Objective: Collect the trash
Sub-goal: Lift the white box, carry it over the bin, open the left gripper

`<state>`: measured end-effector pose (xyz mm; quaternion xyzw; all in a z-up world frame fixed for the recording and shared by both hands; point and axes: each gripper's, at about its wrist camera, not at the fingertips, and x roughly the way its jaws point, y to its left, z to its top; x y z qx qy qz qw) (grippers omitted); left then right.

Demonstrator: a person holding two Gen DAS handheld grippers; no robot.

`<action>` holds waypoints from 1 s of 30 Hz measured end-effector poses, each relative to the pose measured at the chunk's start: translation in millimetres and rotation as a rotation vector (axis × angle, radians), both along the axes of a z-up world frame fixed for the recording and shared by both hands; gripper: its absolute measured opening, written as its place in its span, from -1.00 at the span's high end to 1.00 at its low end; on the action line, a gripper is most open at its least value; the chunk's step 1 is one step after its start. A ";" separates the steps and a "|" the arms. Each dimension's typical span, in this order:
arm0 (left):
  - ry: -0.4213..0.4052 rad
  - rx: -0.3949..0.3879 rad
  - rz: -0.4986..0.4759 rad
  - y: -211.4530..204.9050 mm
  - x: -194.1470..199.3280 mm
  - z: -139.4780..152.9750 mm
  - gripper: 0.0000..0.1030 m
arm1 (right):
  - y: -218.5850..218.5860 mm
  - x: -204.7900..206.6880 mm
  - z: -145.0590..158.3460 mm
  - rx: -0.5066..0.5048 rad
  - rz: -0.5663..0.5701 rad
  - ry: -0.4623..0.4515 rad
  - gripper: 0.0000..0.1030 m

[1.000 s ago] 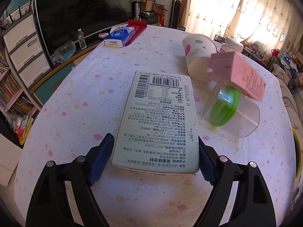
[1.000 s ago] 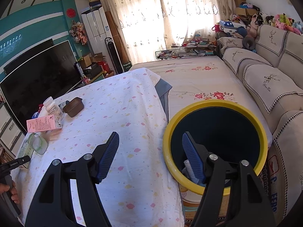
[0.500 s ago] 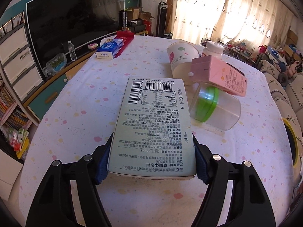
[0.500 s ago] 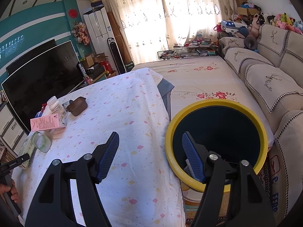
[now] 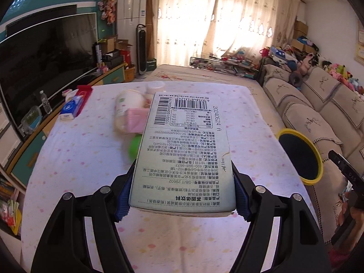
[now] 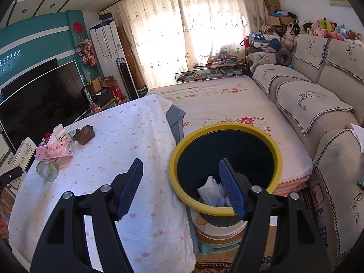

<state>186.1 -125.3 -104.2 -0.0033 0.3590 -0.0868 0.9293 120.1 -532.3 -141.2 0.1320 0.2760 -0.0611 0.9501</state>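
Observation:
My left gripper (image 5: 182,198) is shut on a pale green drink carton (image 5: 184,150) with a barcode, held lifted above the table (image 5: 91,159); the carton also shows at the left edge of the right wrist view (image 6: 22,152). A yellow-rimmed dark trash bin (image 5: 298,157) stands beside the table's right edge and shows in the right wrist view (image 6: 227,159) with white crumpled paper (image 6: 210,192) inside. My right gripper (image 6: 180,188) is open and empty, over the table edge and the bin rim.
On the table lie a pink carton (image 6: 54,151), a clear cup with green lid (image 6: 46,170), a paper cup (image 5: 129,109), a white bottle (image 6: 61,133), a brown dish (image 6: 84,134) and a blue tissue pack (image 5: 71,109). A sofa (image 6: 318,100) stands right.
My left gripper closed on the carton, lifted it off the table and swung toward the bin. My right gripper stayed open near the bin.

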 end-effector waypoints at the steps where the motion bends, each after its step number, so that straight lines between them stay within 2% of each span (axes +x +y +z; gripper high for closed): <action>1: 0.004 -0.002 -0.029 -13.8 3.3 0.5 -0.38 | -4.7 -5.8 0.8 -0.006 -0.016 -0.003 -0.29; 13: 0.011 0.034 -0.406 -220.5 38.3 -3.1 -0.38 | -72.2 -56.8 1.8 -0.015 -0.199 -0.029 -0.32; 19: 0.072 0.059 -0.510 -308.9 58.6 -27.7 -0.38 | -93.2 -61.6 -7.8 0.006 -0.234 -0.006 -0.32; 25: 0.125 0.103 -0.521 -356.2 91.3 -55.0 -0.39 | -104.8 -60.8 -18.5 0.023 -0.257 0.016 -0.32; 28: 0.131 0.100 -0.502 -359.3 98.9 -58.0 -0.54 | -108.6 -59.8 -21.5 0.030 -0.257 0.025 -0.32; 30: 0.122 0.074 -0.499 -343.5 97.3 -53.3 -0.55 | -108.4 -56.9 -23.2 0.033 -0.251 0.031 -0.32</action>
